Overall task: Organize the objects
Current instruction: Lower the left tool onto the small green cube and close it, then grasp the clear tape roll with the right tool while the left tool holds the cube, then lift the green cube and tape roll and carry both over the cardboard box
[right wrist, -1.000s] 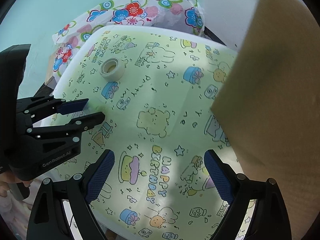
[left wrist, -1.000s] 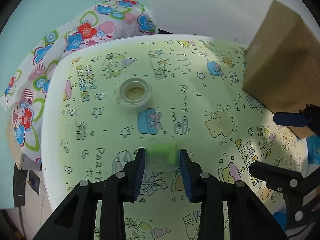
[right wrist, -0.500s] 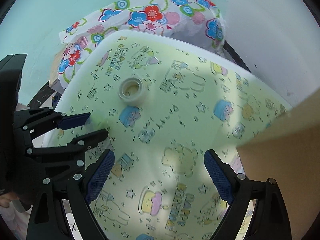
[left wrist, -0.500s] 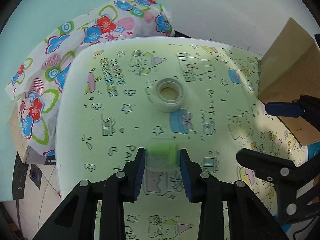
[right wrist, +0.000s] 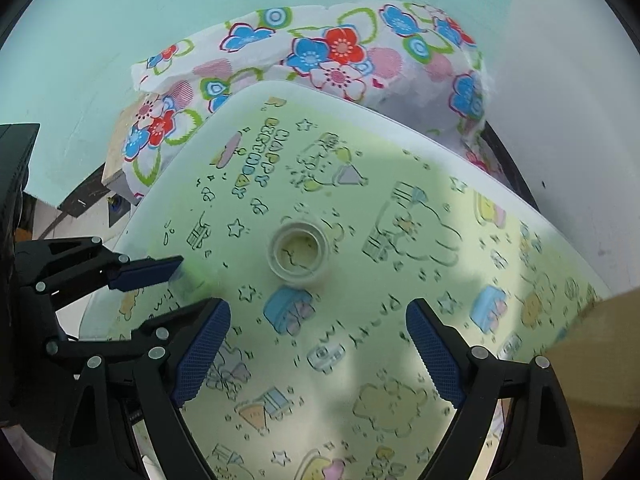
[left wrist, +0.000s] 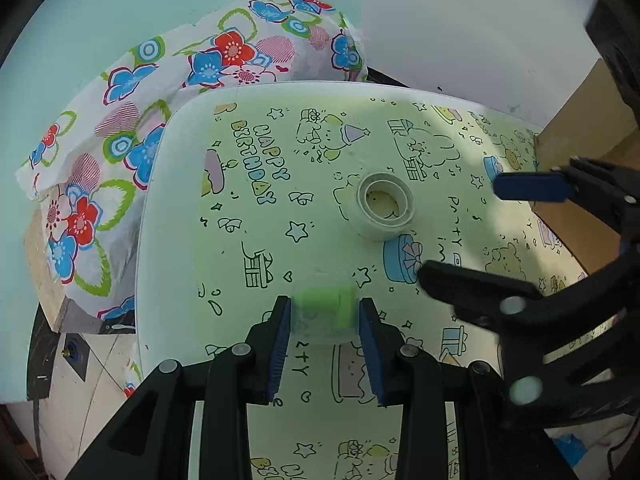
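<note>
Held item: small clear container with green band [left wrist: 323, 312], pinched between the left gripper [left wrist: 323, 320] pads, low over the table's near-left part.
Left gripper: closed on the container.
Tape roll [right wrist: 298, 254]: flat on the table [right wrist: 472, 240], ahead of the right gripper, apart from both.
Right gripper [right wrist: 318, 354]: jaws wide apart, nothing between them.
Table cover: yellow birthday print.
Cardboard box [left wrist: 576, 128]: right edge.
Floral cloth [left wrist: 120, 140]: behind the table, left.

On the yellow-green printed cover [left wrist: 320, 208] of the counter, coloured letters spell "HAPPY BIRTHDAY" near the far left corner, and black hand-drawn letters spell "PARTY" beside the drawings.
</note>
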